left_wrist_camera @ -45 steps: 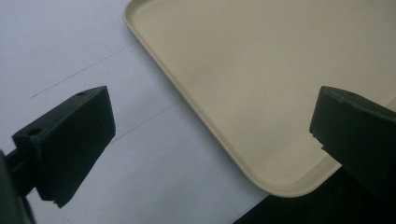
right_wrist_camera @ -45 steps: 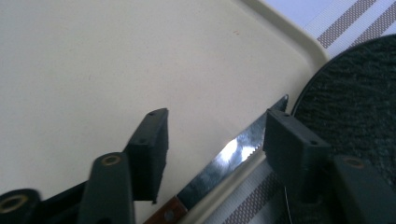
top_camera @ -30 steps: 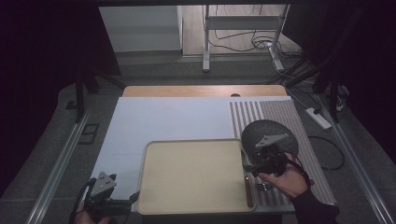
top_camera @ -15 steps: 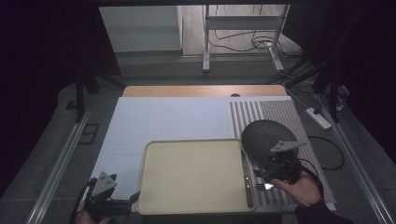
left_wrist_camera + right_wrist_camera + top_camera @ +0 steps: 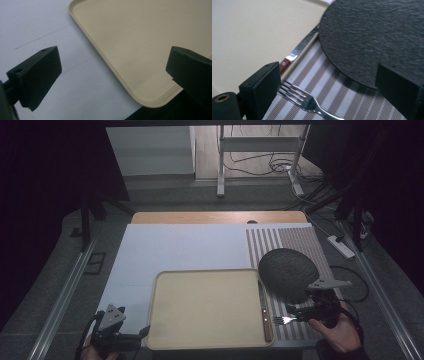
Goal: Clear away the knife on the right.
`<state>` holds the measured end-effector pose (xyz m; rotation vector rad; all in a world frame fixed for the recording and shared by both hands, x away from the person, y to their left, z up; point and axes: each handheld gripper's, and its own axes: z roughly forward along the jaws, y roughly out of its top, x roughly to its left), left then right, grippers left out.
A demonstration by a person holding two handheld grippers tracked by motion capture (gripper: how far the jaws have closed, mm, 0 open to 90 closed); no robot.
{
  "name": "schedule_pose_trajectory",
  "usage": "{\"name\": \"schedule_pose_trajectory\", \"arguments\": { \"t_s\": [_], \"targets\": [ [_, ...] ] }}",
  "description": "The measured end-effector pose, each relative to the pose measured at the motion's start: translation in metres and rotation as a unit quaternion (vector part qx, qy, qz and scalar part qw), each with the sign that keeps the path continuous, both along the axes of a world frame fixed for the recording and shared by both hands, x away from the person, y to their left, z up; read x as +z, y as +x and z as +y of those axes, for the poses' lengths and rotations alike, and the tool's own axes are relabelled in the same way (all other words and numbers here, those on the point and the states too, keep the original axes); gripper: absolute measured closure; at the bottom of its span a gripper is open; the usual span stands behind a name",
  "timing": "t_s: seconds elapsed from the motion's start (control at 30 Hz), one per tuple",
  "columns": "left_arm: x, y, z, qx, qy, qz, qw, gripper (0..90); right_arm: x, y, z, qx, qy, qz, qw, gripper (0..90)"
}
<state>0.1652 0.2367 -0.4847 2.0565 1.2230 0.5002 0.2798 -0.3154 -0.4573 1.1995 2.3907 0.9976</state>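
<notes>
My right claw [image 5: 299,311] stands spread wide, its jaws having just been opening, and nothing is pinched. The fork [image 5: 282,320] lies flat on the striped mat [image 5: 295,242], tines toward nine o'clock. In the right gripper view the fork [image 5: 303,100] rests between my jaws, its tines close beside the left jaw, clear of the right one. At twelve o'clock from the fork sits the dark round plate [image 5: 287,270]. At nine o'clock, the knife [image 5: 265,310] lies along the right rim of the beige tray [image 5: 160,320], wooden handle nearest me. My left claw [image 5: 142,334] is spread too, empty, hovering at the tray's near left corner over the white sheet [image 5: 175,245] on the bench [image 5: 215,217].
</notes>
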Motion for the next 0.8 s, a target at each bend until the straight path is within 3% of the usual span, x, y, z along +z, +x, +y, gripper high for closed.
{"name": "schedule_pose_trajectory", "arguments": {
  "t_s": [0.47, 0.57, 0.67, 0.8],
  "targets": [
    [0.0, 0.0, 0.001, 0.002, -0.003, 0.0, 1.0, 0.1, -0.007, -0.016, -0.027, -0.017, 0.046, 0.01, 0.9987, 3.5],
    [0.0, 0.0, 0.001, 0.001, -0.003, 0.0, 1.0, 0.1, -0.01, -0.015, -0.032, -0.022, 0.06, 0.024, 0.9977, 3.4],
    [0.0, 0.0, 0.001, 0.001, -0.003, -0.001, 1.0, 0.1, -0.009, -0.016, -0.036, -0.026, 0.078, 0.023, 0.9964, 3.3],
    [0.0, 0.0, 0.0, 0.001, -0.002, -0.001, 1.0, 0.1, -0.01, -0.016, -0.035, -0.021, 0.07, 0.019, 0.9971, 3.3]
  ]
}}
